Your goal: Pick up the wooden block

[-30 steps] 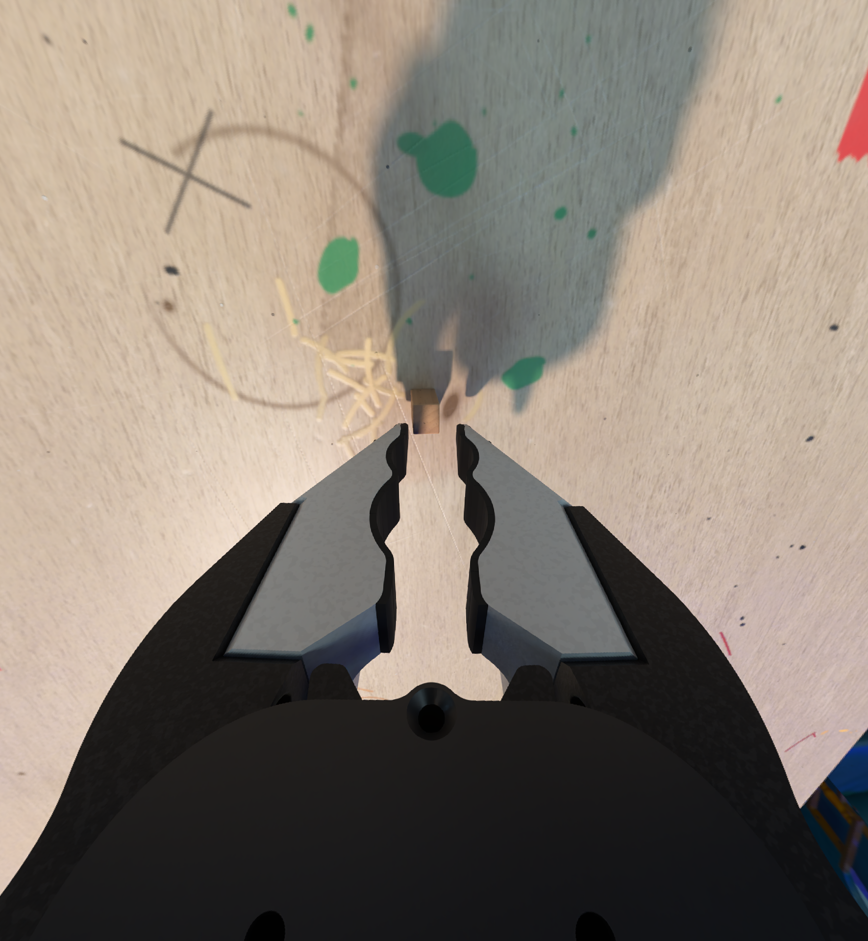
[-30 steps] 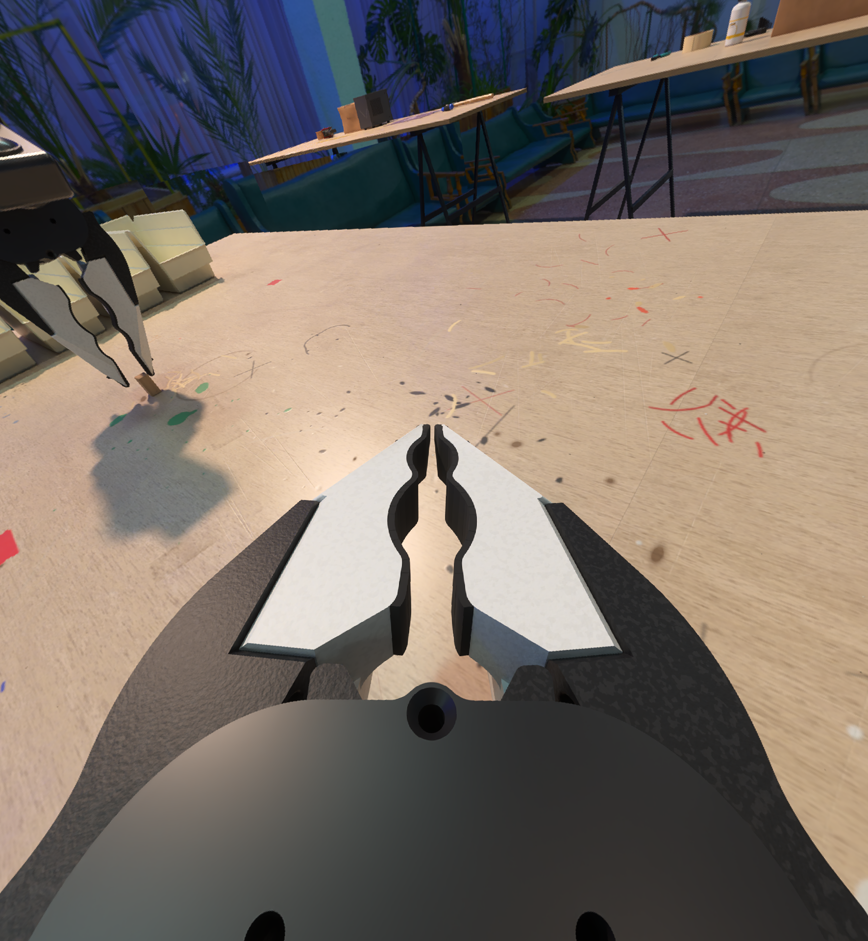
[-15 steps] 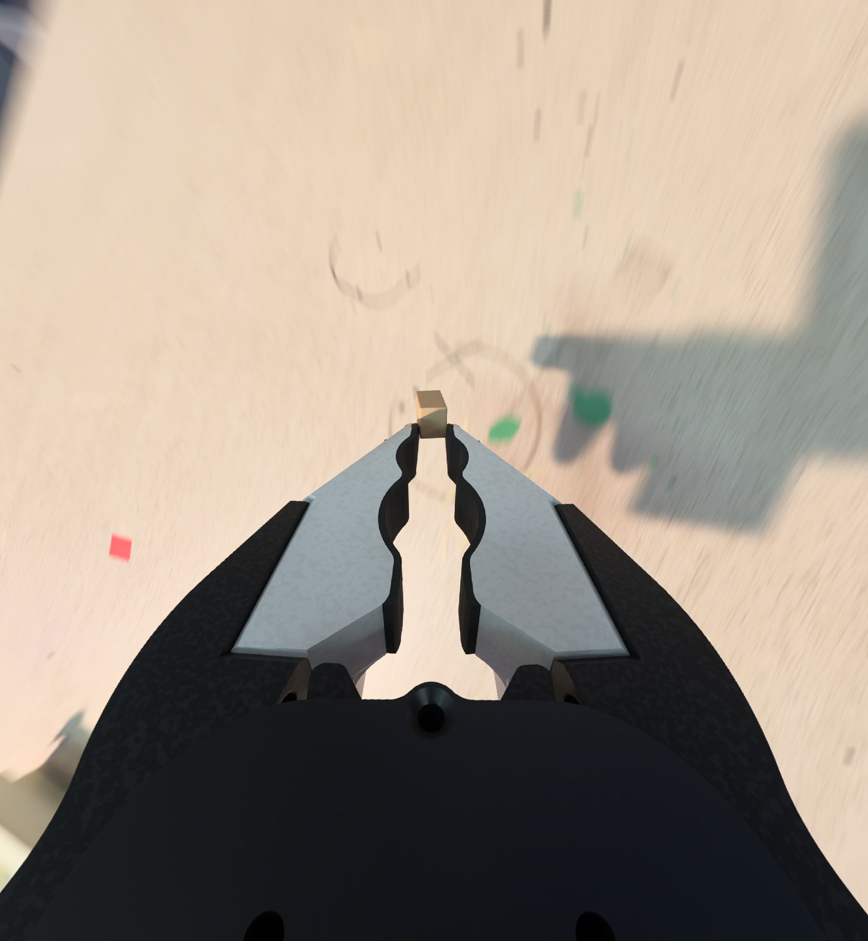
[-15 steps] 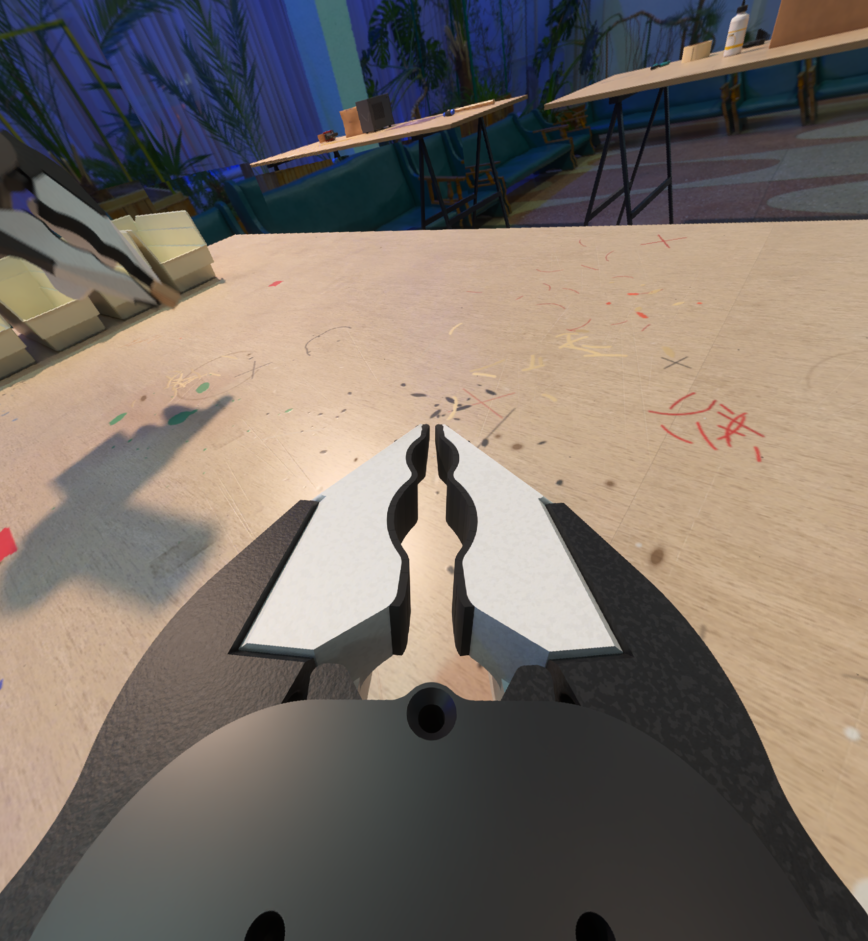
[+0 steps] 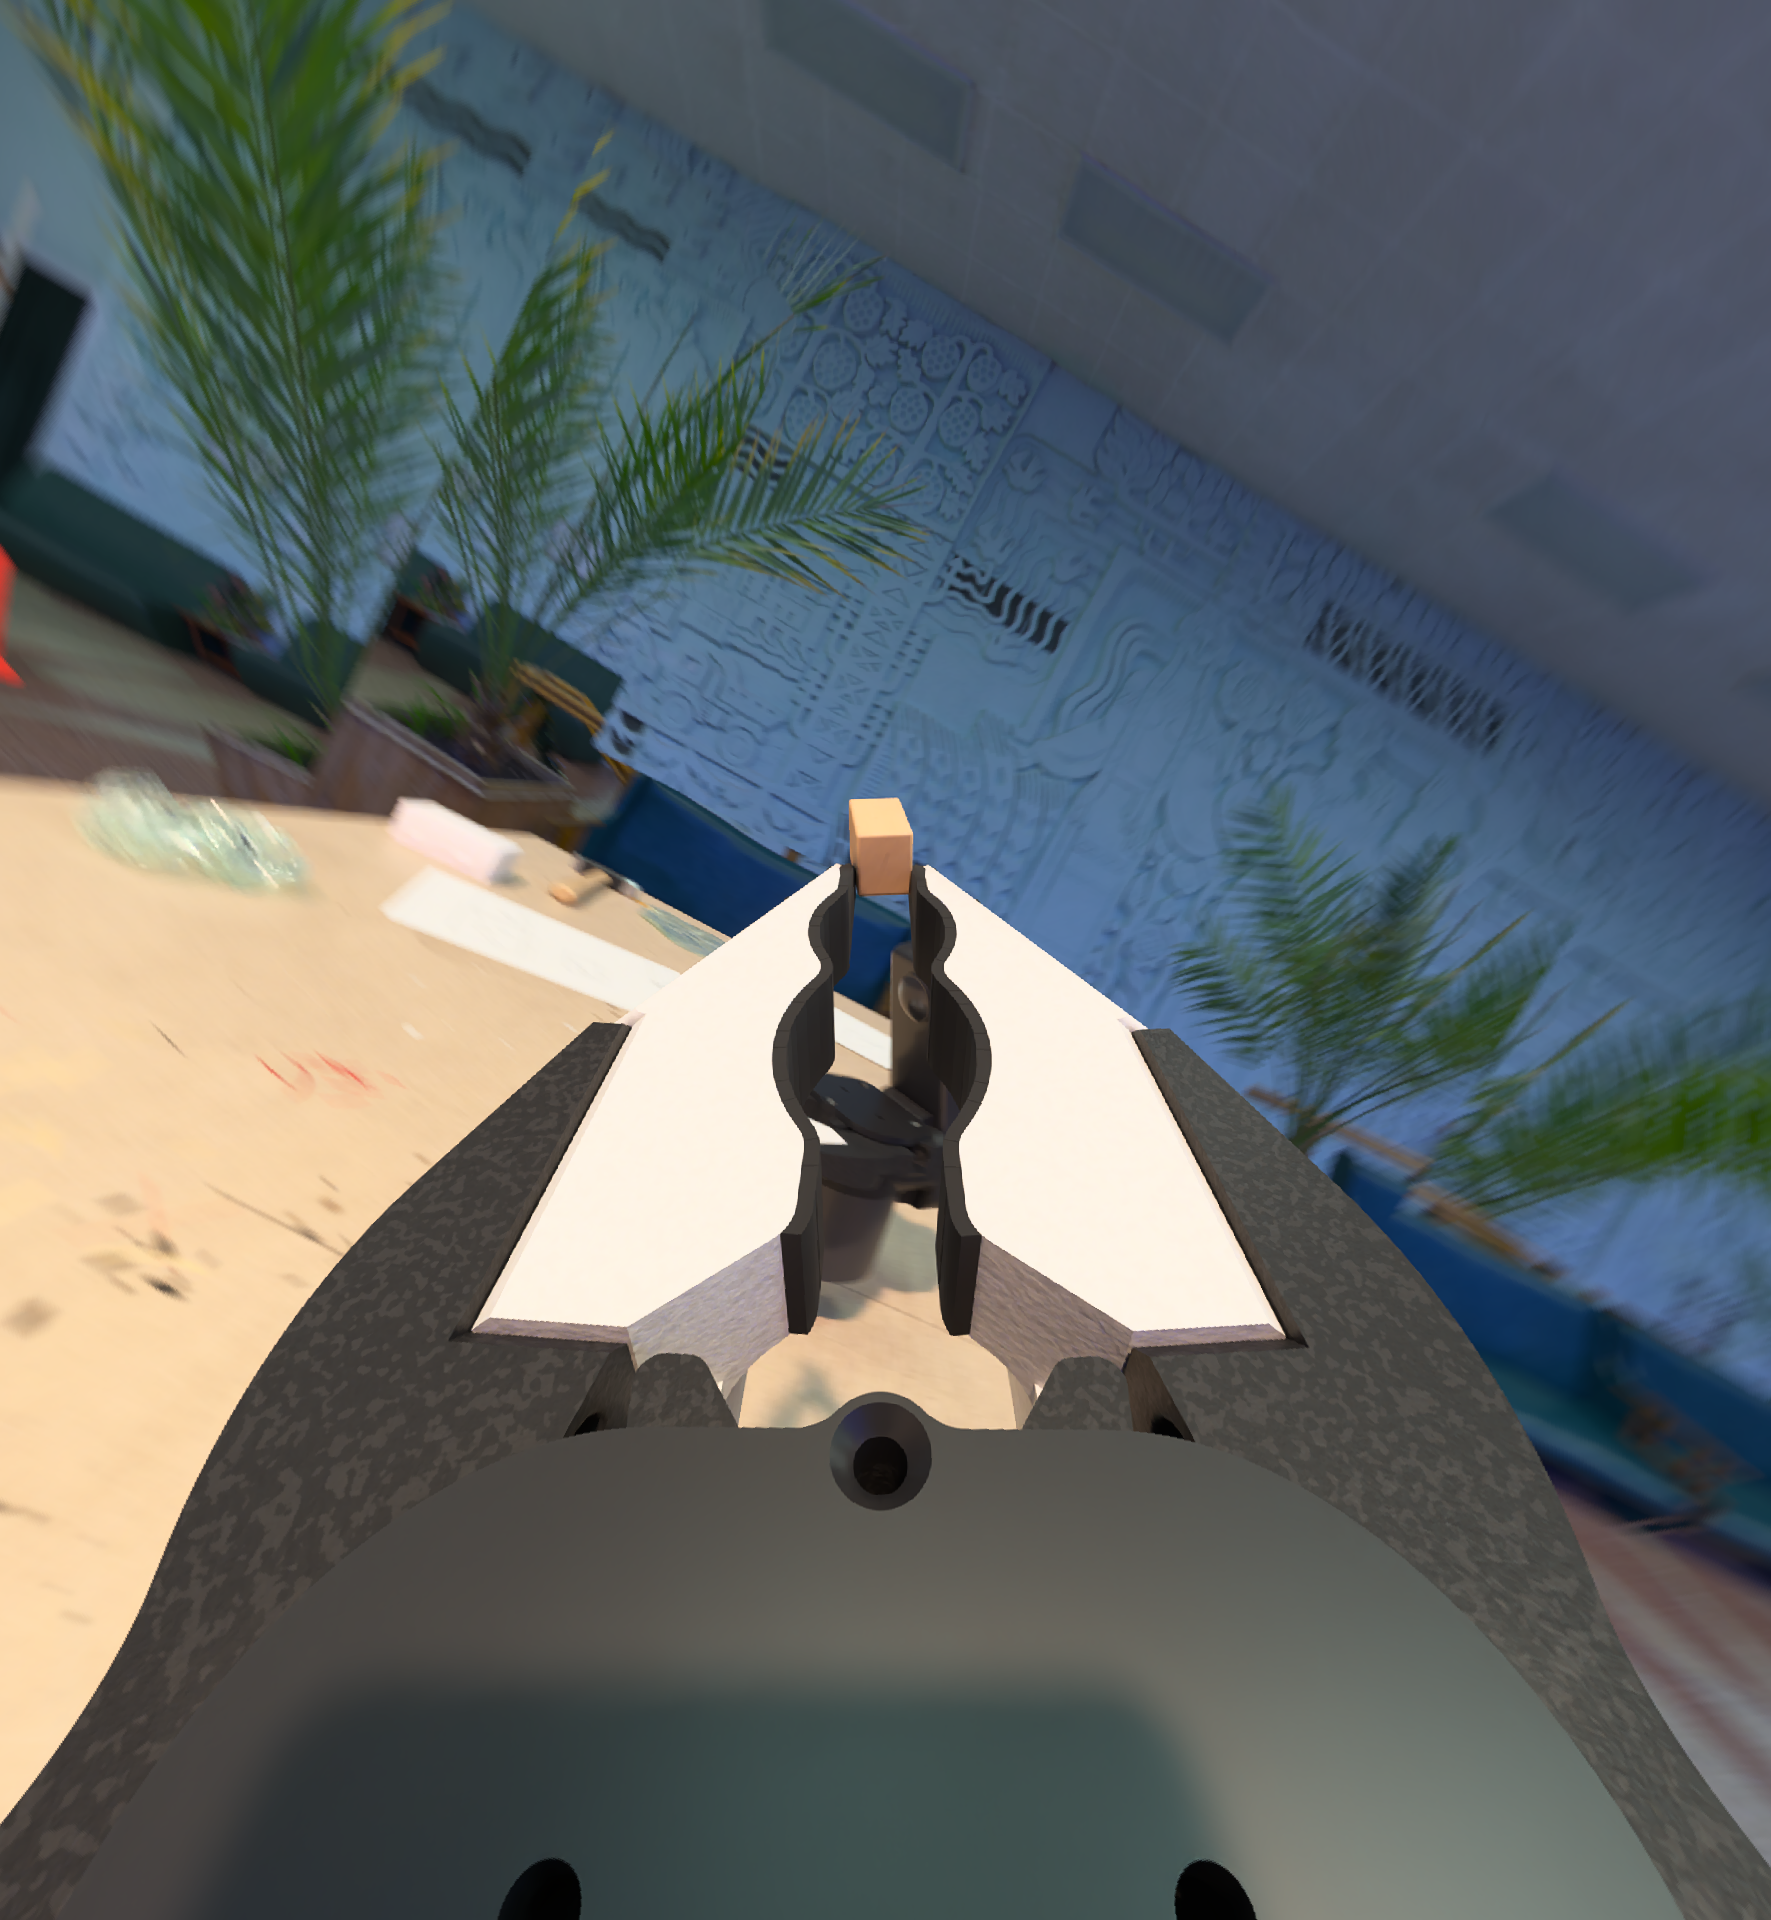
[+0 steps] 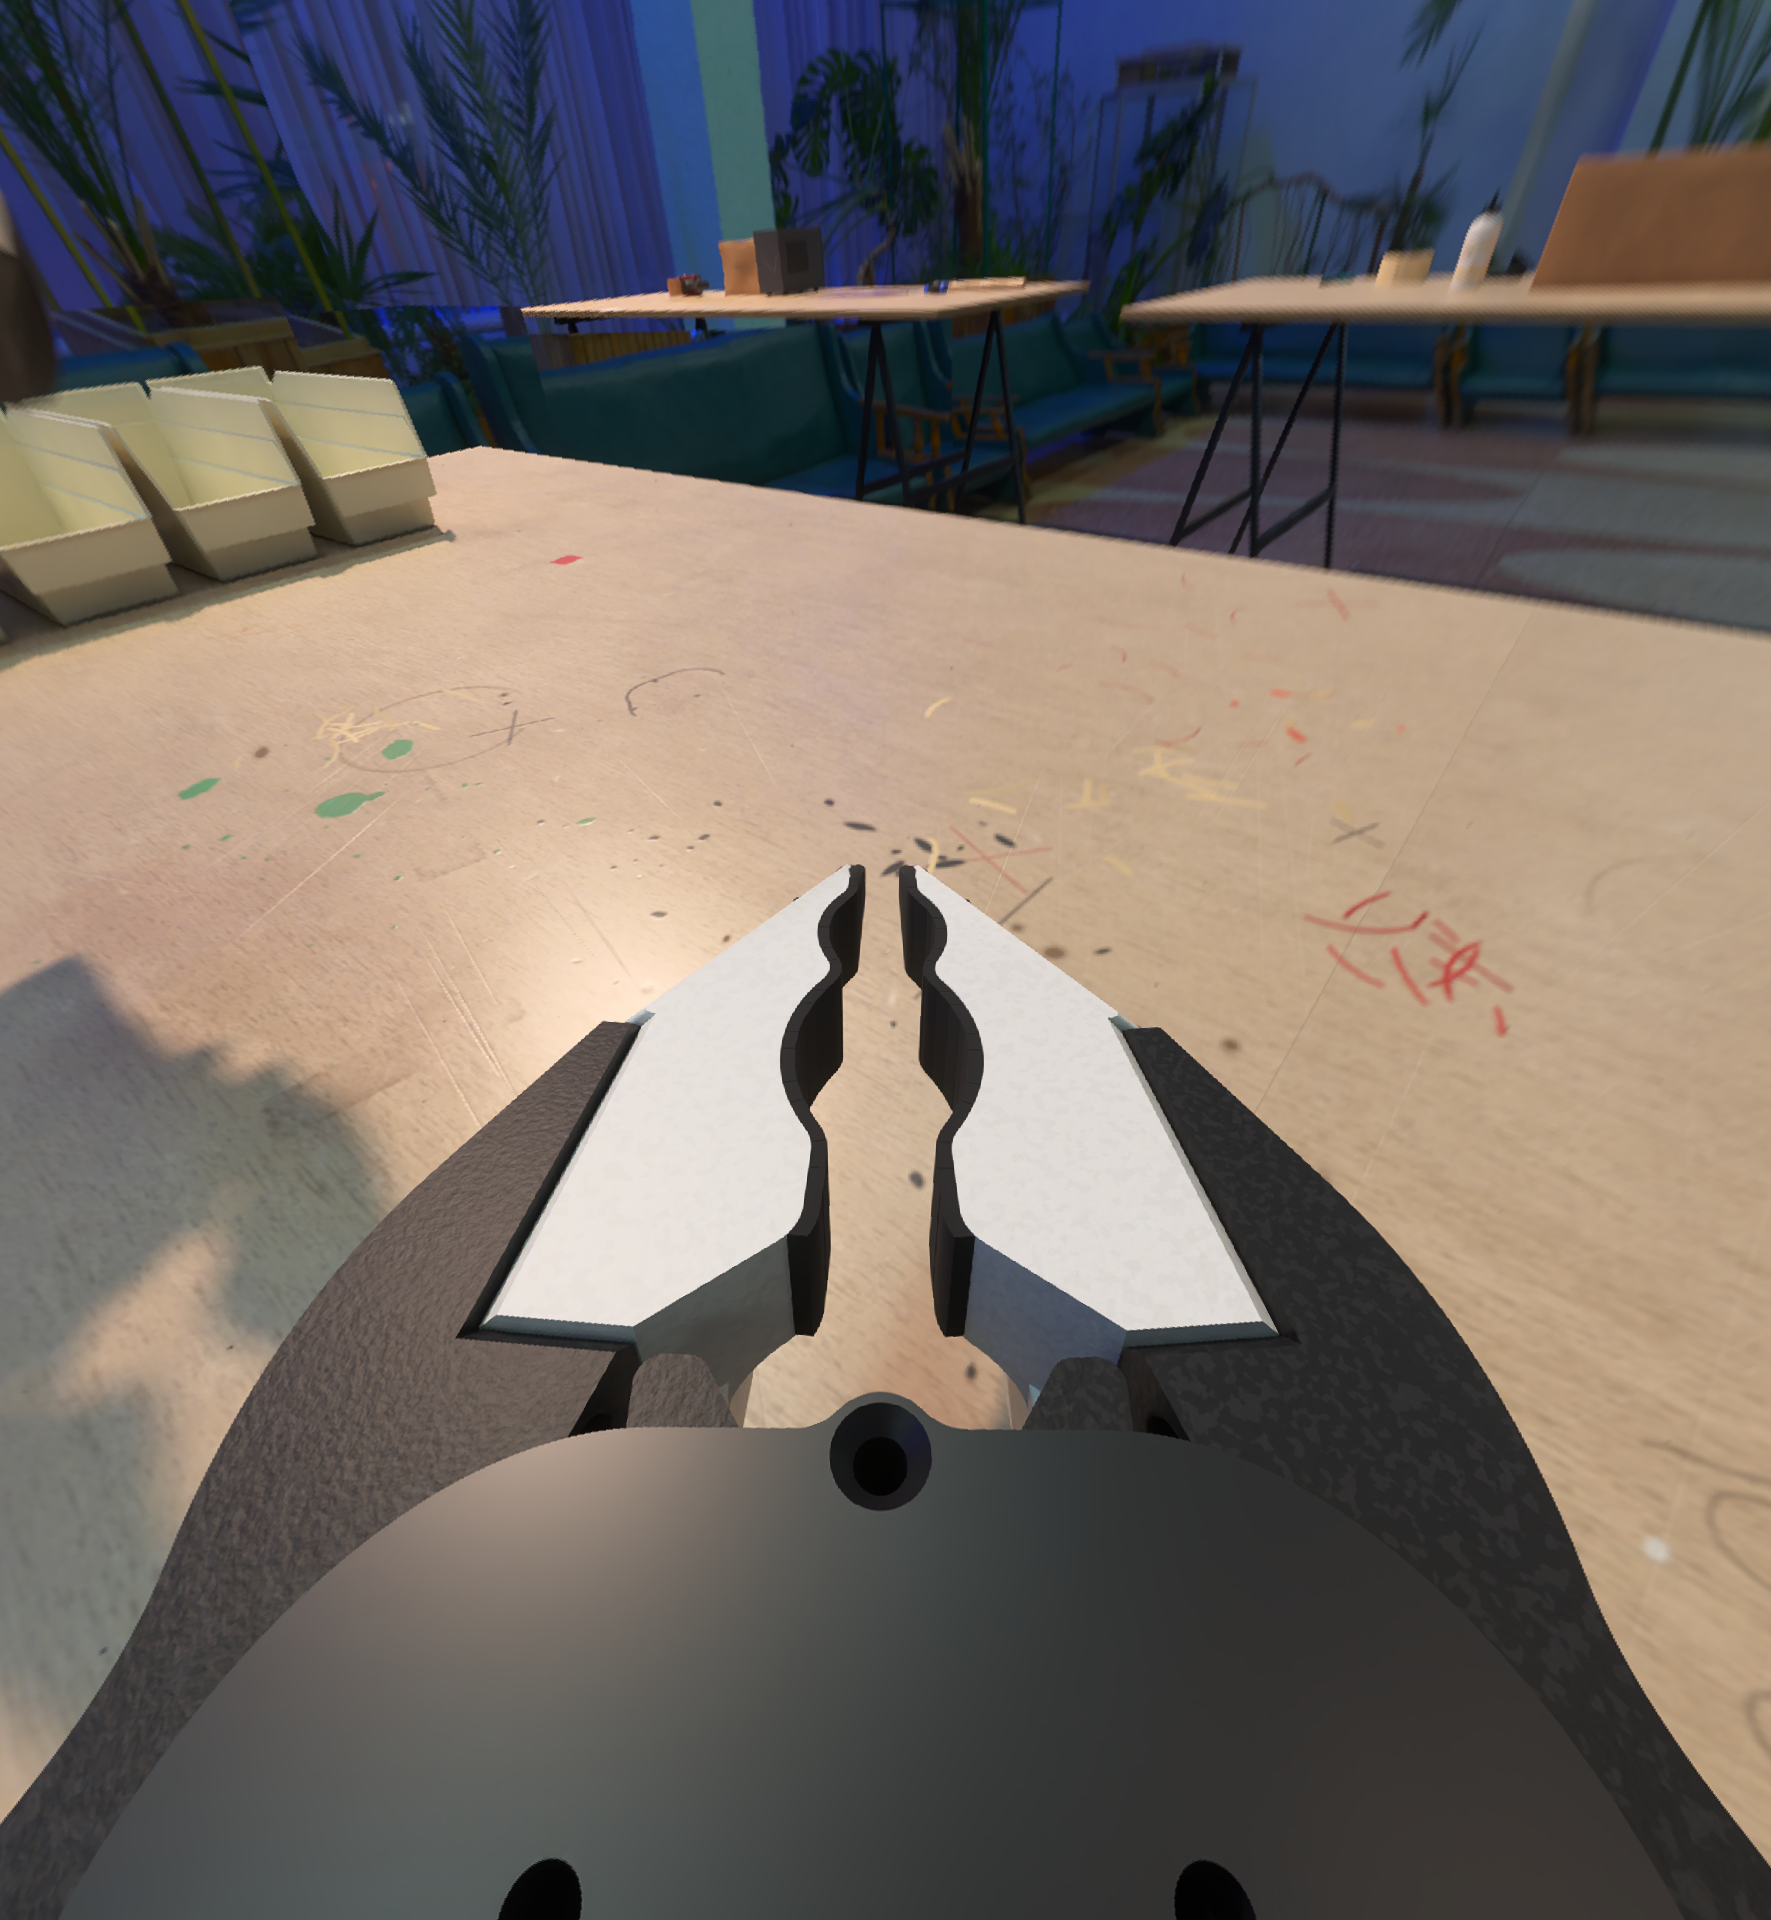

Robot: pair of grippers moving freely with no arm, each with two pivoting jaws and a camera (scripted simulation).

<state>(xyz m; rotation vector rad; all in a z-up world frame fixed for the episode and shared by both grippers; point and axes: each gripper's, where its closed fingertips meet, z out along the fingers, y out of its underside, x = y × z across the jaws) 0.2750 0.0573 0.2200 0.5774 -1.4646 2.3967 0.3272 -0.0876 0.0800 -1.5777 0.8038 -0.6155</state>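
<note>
From where I stand, the left tongs (image 5: 880,881) have swung up fast: a second ago they pointed straight down at the paint-flecked surface (image 5: 185,1091) with the little wooden block (image 5: 879,847) sitting just past their tips, half a second ago they had pinched it and were tilting away, and now they point out across the room at the blue patterned wall and the blurred palms. The block rides at the very tips, nipped between the two fingers with most of it sticking out beyond them, well clear of the surface. That reads to me as the pick-up essentially done; what remains is only to keep the hold steady, and with so shallow a bite and so quick a swing I would worry about it slipping out. Further right, the right tongs (image 6: 881,878) hover low over the surface (image 6: 1483,1195), narrow with a slim gap between the fingers, holding nothing; that gap looks a touch wider than it was. In their view the spot by the green splashes (image 6: 346,802) where the block stood is bare, and the pale bins (image 6: 206,478) sit at the far left edge.
</note>
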